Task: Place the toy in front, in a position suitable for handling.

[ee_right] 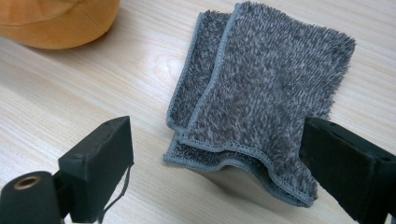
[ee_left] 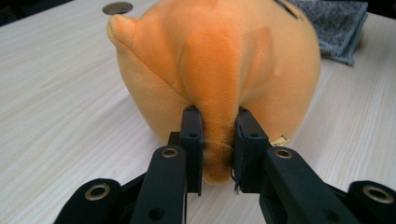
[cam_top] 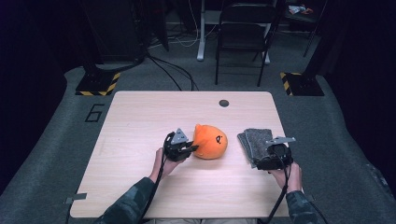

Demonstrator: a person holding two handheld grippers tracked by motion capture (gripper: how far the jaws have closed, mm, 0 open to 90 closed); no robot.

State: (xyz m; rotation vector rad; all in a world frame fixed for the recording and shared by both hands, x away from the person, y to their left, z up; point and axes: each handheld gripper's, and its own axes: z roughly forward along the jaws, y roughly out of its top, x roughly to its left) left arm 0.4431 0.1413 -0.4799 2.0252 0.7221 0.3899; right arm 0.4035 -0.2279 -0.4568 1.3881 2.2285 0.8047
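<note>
Left tongs [ee_left: 218,144] are clamped on a pinched fold of the orange plush toy [ee_left: 219,70], the soft fabric squeezed between both black pads at the toy's near side. Seen from the high view, those left tongs [cam_top: 190,148] sit just beside the plush toy [cam_top: 211,141], at its left, and the toy rests on the worktop [cam_top: 140,121] near its middle. Right tongs [ee_right: 215,158] stand wide apart, one jaw on each side of the near end of the folded grey cloth [ee_right: 261,93], with neither pad pressing on it. From the high view the grey cloth [cam_top: 256,140] lies to the right of the plush toy, near it but not touching, and the right tongs [cam_top: 273,156] hover at the cloth's near edge. A dark round hole [cam_top: 224,103] in the worktop lies beyond the toy.
</note>
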